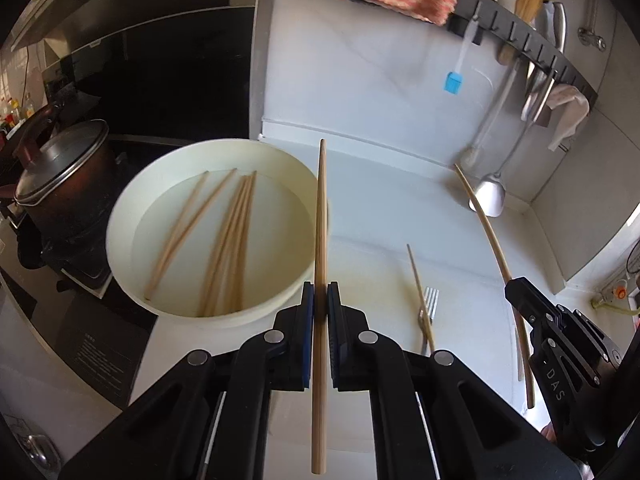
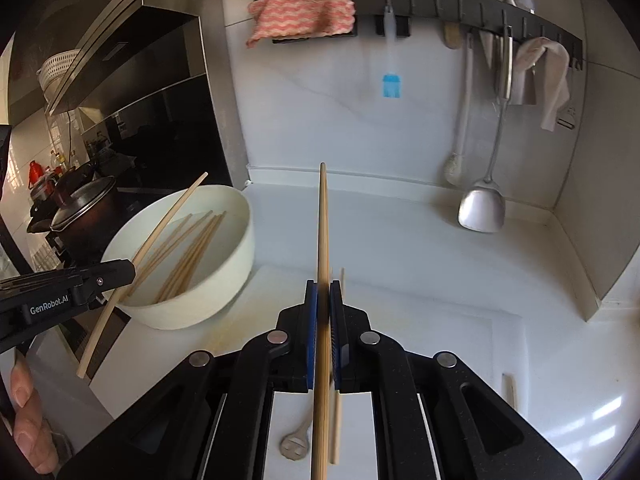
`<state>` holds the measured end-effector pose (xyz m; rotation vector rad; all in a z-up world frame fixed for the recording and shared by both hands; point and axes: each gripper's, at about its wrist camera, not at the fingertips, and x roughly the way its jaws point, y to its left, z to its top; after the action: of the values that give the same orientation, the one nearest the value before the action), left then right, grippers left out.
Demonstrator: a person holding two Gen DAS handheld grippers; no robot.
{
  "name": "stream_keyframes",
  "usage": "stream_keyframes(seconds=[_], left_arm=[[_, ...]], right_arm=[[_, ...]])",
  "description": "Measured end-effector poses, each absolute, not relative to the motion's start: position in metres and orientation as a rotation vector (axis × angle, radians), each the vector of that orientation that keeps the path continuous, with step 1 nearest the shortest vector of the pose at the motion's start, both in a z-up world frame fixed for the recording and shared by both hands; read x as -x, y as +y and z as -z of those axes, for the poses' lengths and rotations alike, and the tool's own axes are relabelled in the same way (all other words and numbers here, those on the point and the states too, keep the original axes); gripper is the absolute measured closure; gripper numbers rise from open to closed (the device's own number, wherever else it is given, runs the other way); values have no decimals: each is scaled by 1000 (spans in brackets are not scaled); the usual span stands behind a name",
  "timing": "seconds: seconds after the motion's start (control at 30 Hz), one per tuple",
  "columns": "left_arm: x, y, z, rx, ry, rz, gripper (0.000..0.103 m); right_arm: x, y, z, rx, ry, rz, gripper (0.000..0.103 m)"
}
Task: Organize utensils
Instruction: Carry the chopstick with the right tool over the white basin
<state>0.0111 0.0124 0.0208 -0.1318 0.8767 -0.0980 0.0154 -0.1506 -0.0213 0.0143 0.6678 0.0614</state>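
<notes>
While the left wrist view shows a fork (image 1: 429,307) right of the jaws, the right hides its tines; both the left gripper (image 1: 320,294) and right gripper (image 2: 323,292) are clamped on one chopstick (image 1: 320,280) each, white bowl (image 1: 132,216) of chopsticks to the left.

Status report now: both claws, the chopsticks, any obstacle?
Left claw shut on a chopstick. Right claw shut on another chopstick. Several already in white bowl. Chopstick and fork remain on counter.
</notes>
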Motion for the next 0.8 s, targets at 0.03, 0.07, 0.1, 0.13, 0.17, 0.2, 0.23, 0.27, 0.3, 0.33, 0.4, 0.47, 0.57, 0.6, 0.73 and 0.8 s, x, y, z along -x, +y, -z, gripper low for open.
stream_keyframes(seconds=[0.03,0.07,0.1,0.13,0.17,0.2,0.23,0.27,0.3,0.33,0.4,0.47,0.57,0.6,0.73,0.8], left_arm=[[-16,22,-22,129,871,96,96],[-21,29,-23,123,865,93,96],[-26,39,-24,119,860,95,96],[-34,48,-22,112,865,92,96],[-42,58,-20,114,875,98,96],[-49,68,-19,117,882,104,96],[-55,79,-18,113,886,104,96],[-61,90,-18,107,882,107,96],[-67,99,-17,101,877,109,96],[-74,107,-15,92,875,109,96],[-87,121,-10,83,887,114,96],[-98,135,-4,83,909,121,96],[-113,151,4,69,929,127,96],[-117,156,7,68,936,133,96],[-133,169,20,63,968,147,96],[-139,173,27,56,982,147,96]], right_arm=[[-21,-141,20,-14,668,-68,97],[-26,-130,18,-9,667,-71,97],[-32,-119,17,0,663,-66,97],[-39,-110,17,2,667,-59,97],[-45,-99,16,-7,671,-62,97],[-52,-89,15,-18,676,-66,97],[-60,-79,15,-27,685,-72,97],[-68,-70,15,-33,692,-79,97],[-76,-61,16,-35,696,-83,97],[-83,-53,17,-37,702,-84,97],[-96,-36,21,-41,718,-78,97],[-108,-22,25,-54,738,-80,97],[-125,-1,32,-53,766,-81,97],[-130,5,34,-52,775,-82,97],[-149,26,40,-58,803,-87,97],[-157,31,46,-69,821,-89,97]])
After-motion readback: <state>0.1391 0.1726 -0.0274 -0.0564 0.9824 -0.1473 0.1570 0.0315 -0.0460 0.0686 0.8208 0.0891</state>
